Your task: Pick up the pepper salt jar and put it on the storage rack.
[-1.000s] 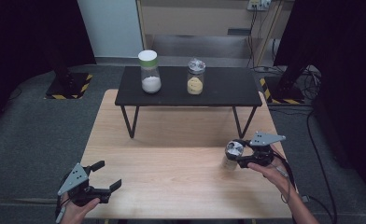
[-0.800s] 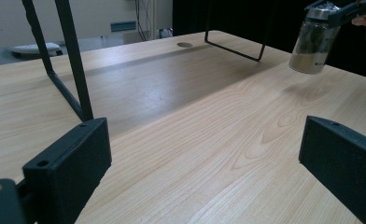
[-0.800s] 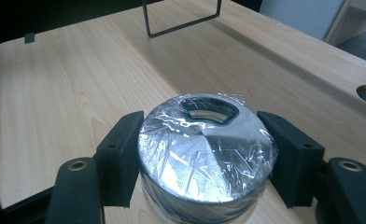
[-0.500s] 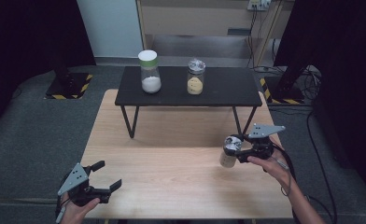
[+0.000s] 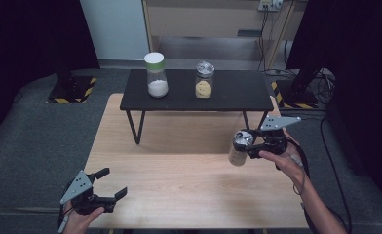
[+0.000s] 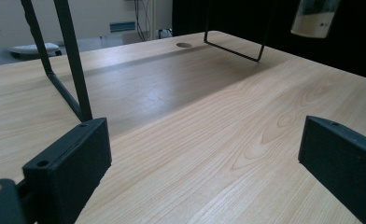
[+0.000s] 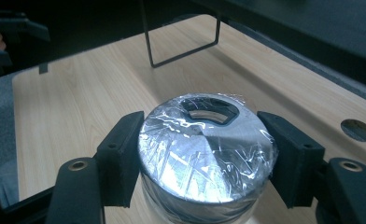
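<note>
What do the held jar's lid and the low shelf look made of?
The lid of the jar in the right gripper looks like brushed metal under crinkled clear film, judging by the glare. The shelf appears to be matte black board on thin dark metal legs.

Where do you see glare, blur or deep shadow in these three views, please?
Right gripper view: glare on the jar's silver lid. Left gripper view: near jaws soft, sheen on the table under the shelf. High view: dark surroundings; held jar slightly blurred.
</note>
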The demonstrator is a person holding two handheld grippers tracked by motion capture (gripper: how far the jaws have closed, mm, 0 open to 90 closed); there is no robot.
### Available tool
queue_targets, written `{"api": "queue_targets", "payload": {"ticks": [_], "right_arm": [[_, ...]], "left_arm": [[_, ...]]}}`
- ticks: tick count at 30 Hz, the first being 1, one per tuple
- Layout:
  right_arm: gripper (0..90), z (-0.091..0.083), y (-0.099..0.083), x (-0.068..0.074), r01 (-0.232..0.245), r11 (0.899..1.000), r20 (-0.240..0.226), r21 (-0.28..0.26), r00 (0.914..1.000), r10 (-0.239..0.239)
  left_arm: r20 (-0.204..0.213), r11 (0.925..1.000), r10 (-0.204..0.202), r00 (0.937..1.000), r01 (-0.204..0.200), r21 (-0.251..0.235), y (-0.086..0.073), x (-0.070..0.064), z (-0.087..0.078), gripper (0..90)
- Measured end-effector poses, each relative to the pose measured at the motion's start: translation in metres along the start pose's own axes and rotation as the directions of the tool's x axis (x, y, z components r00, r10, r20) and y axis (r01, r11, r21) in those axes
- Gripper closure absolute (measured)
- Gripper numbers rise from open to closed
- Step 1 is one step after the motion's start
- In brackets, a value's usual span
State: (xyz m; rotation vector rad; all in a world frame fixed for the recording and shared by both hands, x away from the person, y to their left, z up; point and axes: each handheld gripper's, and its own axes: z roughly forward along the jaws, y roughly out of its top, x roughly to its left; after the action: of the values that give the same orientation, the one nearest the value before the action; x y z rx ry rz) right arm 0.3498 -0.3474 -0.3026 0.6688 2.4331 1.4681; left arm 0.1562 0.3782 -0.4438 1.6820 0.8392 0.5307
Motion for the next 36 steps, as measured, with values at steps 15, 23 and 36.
{"api": "queue_targets", "payload": {"ticks": [15, 23, 36], "right_arm": [[35.5, -0.015, 0.052, -0.004, -0.005, 1.0, 0.045, 0.003, 0.999, 0.005], [35.5, -0.024, 0.075, -0.004, -0.006, 1.0, 0.067, -0.001, 0.9977, 0.006], [35.5, -0.028, 0.106, -0.006, -0.022, 1.0, 0.117, -0.002, 0.9929, 0.022]], "left_arm": [[0.001, 1.0, -0.003, 1.0, 0.003, 0.002, 0.0, 0.001, 0.0, 1.7], [0.002, 1.0, -0.005, 1.0, 0.005, 0.0, 0.0, 0.001, 0.0, 1.6], [0.002, 1.0, -0.007, 1.0, 0.007, 0.0, 0.0, 0.001, 0.0, 1.6]]}}
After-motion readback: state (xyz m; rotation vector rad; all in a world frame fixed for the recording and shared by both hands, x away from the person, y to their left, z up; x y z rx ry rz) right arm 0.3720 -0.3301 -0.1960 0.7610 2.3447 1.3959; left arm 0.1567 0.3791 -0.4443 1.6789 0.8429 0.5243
